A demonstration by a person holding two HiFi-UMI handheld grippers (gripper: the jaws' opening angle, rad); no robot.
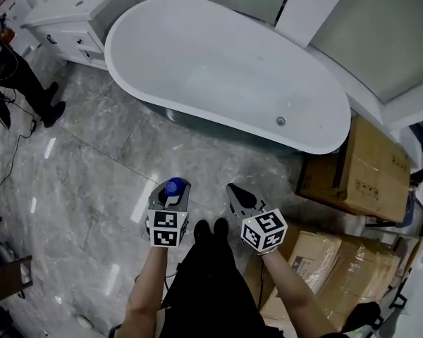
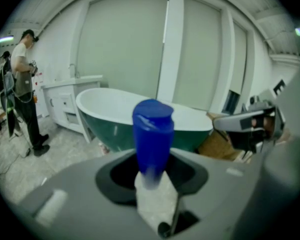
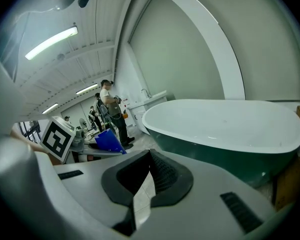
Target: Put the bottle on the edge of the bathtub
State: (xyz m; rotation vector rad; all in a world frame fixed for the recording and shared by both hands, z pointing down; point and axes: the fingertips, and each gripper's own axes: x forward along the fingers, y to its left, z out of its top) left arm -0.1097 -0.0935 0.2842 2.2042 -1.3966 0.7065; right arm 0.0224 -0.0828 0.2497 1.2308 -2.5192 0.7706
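A blue bottle (image 1: 174, 186) stands upright between the jaws of my left gripper (image 1: 172, 194), which is shut on it. In the left gripper view the bottle (image 2: 152, 134) rises from the jaws of that gripper (image 2: 152, 164), with the bathtub (image 2: 115, 109) behind it. The white oval bathtub (image 1: 218, 69) with a dark green outside stands ahead on the floor, apart from both grippers. My right gripper (image 1: 238, 192) is beside the left one, jaws shut and empty. In the right gripper view the right gripper (image 3: 149, 156) faces the tub (image 3: 225, 124), and the bottle (image 3: 109, 141) shows at the left.
Cardboard boxes (image 1: 359, 164) lie right of the tub. A white cabinet (image 1: 77, 13) stands at its far left end, and a person (image 2: 22, 84) stands near it. Grey marble floor (image 1: 92, 160) stretches between me and the tub.
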